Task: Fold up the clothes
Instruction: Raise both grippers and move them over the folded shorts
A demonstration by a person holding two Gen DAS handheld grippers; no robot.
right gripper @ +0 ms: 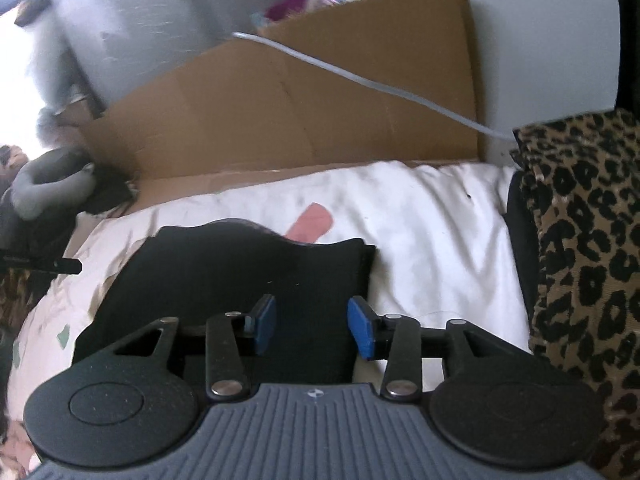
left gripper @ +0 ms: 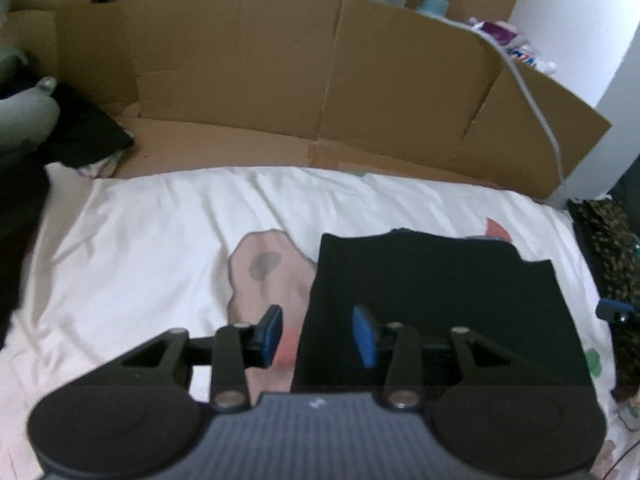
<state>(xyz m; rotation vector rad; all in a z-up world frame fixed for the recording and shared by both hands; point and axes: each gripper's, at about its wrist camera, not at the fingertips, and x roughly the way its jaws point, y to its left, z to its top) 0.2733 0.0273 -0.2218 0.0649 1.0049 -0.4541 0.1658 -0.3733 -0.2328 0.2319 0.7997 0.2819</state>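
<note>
Though the black garment (left gripper: pixel 432 304) already lies as a flat rectangle on the white sheet (left gripper: pixel 152 240), further folds may remain. It sits just ahead of both grippers, left (left gripper: pixel 318 336) and right (right gripper: pixel 312 326), each spread wide, holding nothing.

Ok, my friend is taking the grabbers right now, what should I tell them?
Left gripper: open, holding nothing, over the left edge of the black garment.
Right gripper: open, empty, over the garment's right side.
The black garment lies on the white sheet, already folded into a fairly neat rectangle, though its far edge looks uneven.
A leopard-print fabric sits to the right, seemingly not folded yet.
Left to do: probably one more fold or tidy on the black piece, then maybe the leopard one.
</note>
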